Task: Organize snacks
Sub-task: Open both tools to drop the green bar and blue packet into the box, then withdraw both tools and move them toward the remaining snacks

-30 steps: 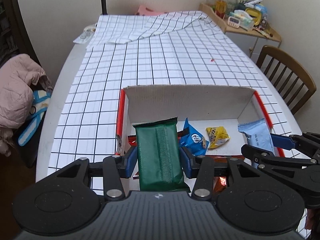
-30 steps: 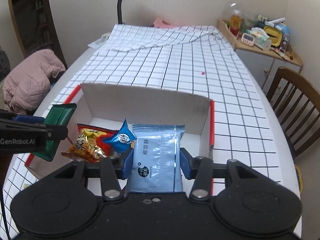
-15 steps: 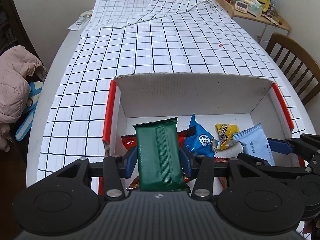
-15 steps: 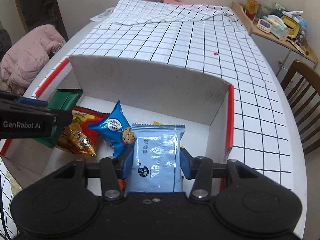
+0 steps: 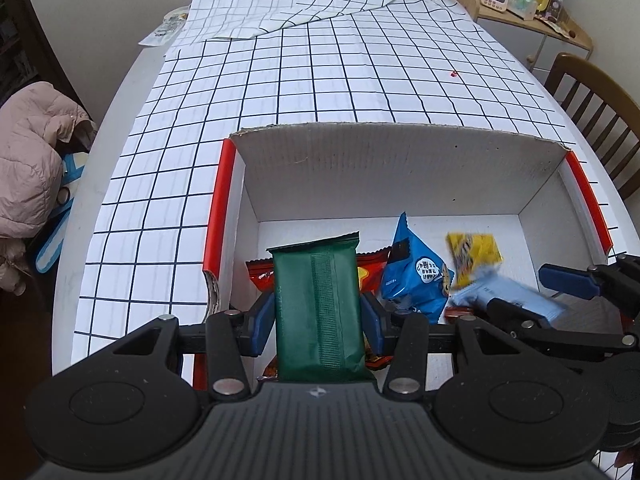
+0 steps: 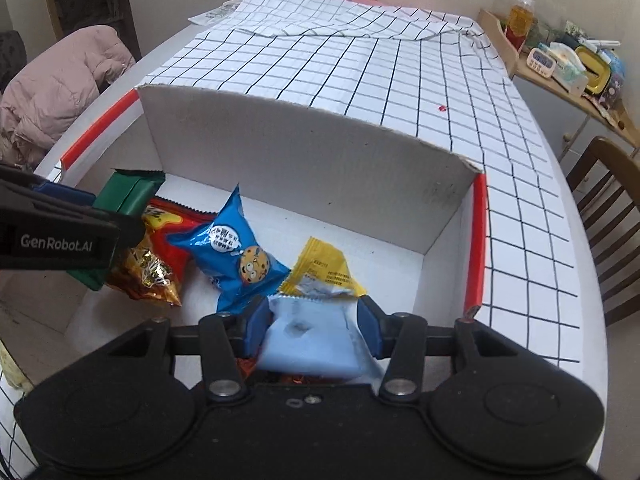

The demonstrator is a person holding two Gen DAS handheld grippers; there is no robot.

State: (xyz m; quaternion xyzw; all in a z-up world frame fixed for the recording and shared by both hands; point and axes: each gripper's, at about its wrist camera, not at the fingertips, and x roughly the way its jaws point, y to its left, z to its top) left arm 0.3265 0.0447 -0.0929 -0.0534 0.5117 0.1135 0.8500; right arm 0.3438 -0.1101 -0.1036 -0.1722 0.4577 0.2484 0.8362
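A white cardboard box (image 5: 400,168) with red edges sits on the checked tablecloth. My left gripper (image 5: 318,316) is shut on a dark green snack pack (image 5: 318,304), held over the box's left side; it also shows in the right wrist view (image 6: 130,196). My right gripper (image 6: 312,324) has its jaws spread, and a light blue snack pack (image 6: 316,340), blurred, is dropping from between them; it also shows in the left wrist view (image 5: 508,296). In the box lie a blue cookie pack (image 6: 232,248), a yellow pack (image 6: 324,272) and a red-orange pack (image 6: 160,240).
A wooden chair (image 5: 596,120) stands to the right of the table. A side shelf (image 6: 560,68) with small items is at the far right. A pink jacket (image 5: 32,160) lies to the left. The tablecloth (image 5: 340,60) is folded at the far end.
Both grippers have moved forward and lower over the box. The right gripper has opened and the light blue pack is slipping down out of it. The left still holds the green pack.
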